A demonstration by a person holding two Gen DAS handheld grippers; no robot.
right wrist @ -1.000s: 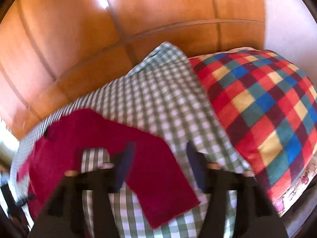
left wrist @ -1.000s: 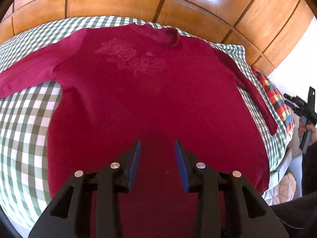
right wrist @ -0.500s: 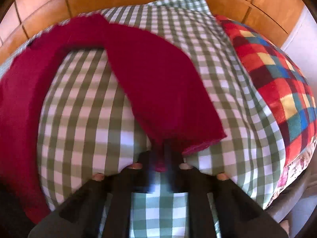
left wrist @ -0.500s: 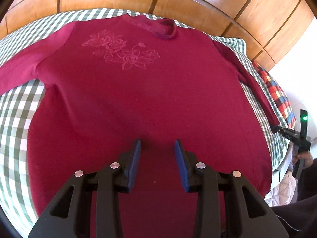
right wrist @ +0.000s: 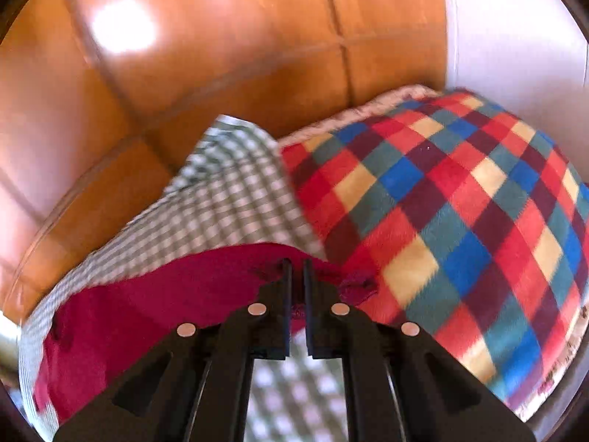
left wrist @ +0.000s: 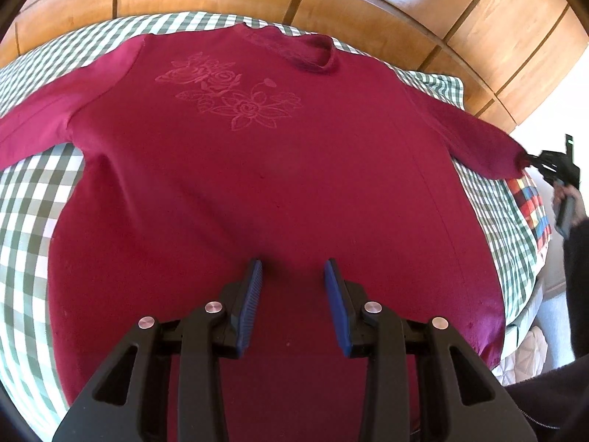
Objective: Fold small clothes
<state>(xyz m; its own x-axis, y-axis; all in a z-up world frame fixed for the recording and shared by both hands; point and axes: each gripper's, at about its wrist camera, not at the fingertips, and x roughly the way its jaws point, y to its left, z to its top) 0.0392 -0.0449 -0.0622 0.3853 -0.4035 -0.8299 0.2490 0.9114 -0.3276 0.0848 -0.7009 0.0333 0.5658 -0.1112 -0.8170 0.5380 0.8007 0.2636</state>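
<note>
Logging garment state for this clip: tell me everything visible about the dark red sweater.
The dark red sweater is a long-sleeved, soft-looking knit with a ribbed round collar and a tone-on-tone flower design on the chest. It lies flat, front up, collar away from the camera, on the green checked sheet. The right tongs are shut on one sleeve's cuff, holding that sleeve outstretched. The left tongs hover open above its lower body.
</note>
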